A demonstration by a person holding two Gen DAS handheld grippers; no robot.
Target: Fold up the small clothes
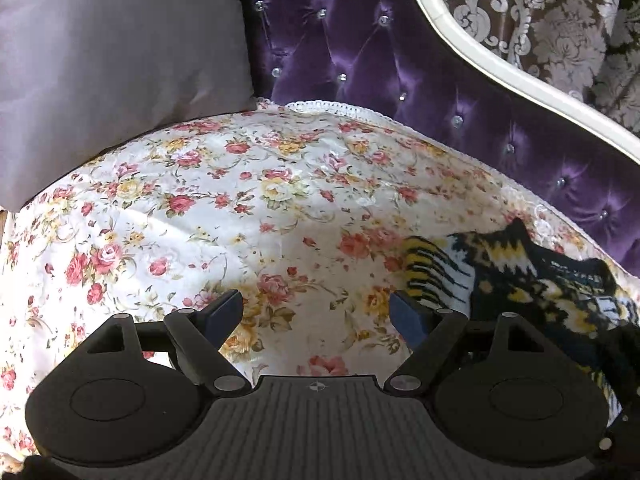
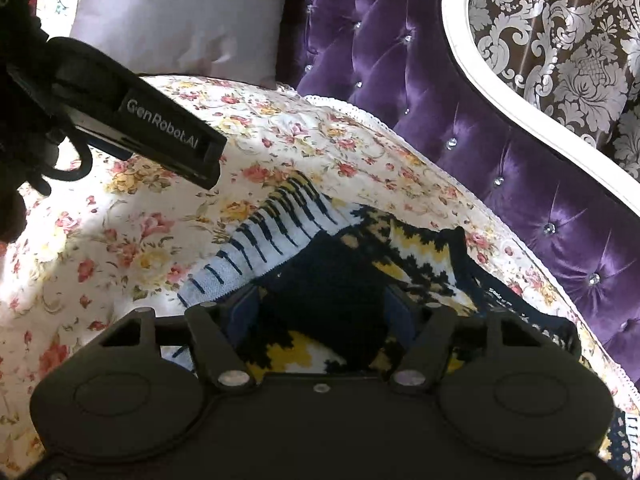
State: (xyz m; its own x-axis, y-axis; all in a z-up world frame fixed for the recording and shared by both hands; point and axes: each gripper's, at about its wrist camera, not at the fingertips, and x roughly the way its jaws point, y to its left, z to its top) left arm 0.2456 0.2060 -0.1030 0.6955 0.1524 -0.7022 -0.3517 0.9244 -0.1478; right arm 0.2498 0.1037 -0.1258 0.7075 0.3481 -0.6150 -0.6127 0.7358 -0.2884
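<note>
Loosely heaped on the floral bedspread (image 2: 132, 248): a small knitted garment (image 2: 320, 240), navy with yellow and white zigzag patterning, plus a pale ribbed band crossed by dark stripes along one edge. Folded over itself, a woven label just visible near the far-right edge, print too small to read.

Right gripper (image 2: 324, 312) low over the garment, fingers spread wide, dark knit filling the gap between them. Contact with the cloth not clear; nothing pinched.

Left gripper (image 1: 318, 312) over bare bedspread, blue-padded fingers (image 1: 226, 310) held well apart, empty. Garment (image 1: 500, 276) off to its right, the striped band just beside the right-hand fingertip.

From the left wrist view only: the full spread of the lilac pillow (image 1: 112, 64) at the head of the bed, and a wide stretch of uncovered rose print. From the right wrist view only: the garment's folded middle, the label, and the side of the left gripper (image 2: 168, 140) marked "GenRobot.AI", hanging above the bedspread well apart from the knit. Common to both: purple tufted headboard (image 2: 460, 120) with white frame (image 2: 500, 88), damask curtain (image 2: 560, 32) behind.
</note>
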